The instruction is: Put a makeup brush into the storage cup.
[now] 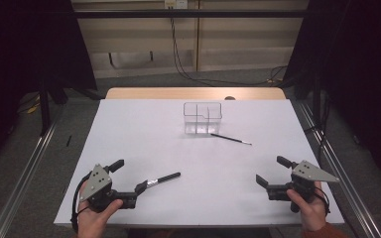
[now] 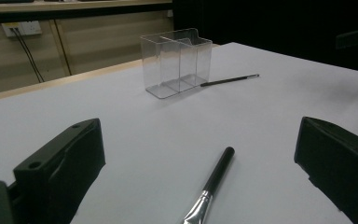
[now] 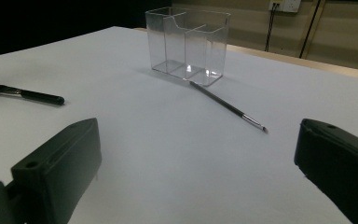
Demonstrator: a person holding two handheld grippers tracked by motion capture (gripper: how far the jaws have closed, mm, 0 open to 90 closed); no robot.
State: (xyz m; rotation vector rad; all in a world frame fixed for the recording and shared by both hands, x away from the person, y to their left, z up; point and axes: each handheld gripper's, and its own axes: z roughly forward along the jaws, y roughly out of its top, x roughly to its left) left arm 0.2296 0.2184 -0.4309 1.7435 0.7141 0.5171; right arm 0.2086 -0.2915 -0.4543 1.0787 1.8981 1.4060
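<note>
As both grippers waited at the near edge of the white table point(image 1: 129, 124), a flat makeup brush point(image 1: 161, 180) lay between the spread jaws of the left gripper point(image 1: 129, 175), bristle end nearest the tool and black handle pointing away toward the table's middle. The left gripper view showed the brush point(image 2: 213, 185) on the surface, touched by neither jaw. The right gripper point(image 1: 273, 171) also stood released and held nothing, its jaws wide apart over bare table.

Farther back stood a clear divided organizer point(image 1: 202, 118), and a thin liner brush point(image 1: 230, 139) lay with one end just beside its base.

Judging from this, the likely trouble lay in the pickup. Should the left jaws close on the soft bristles or the shiny ferrule point(image 2: 199, 206) rather than the handle, the brush could slip or swing out of line. A low-lying round handle could also roll away from one jaw. Later, a tilted brush might catch the organizer's rim point(image 3: 200, 12) and nudge the light container, or disturb the thin brush point(image 3: 228, 107) resting against it.
</note>
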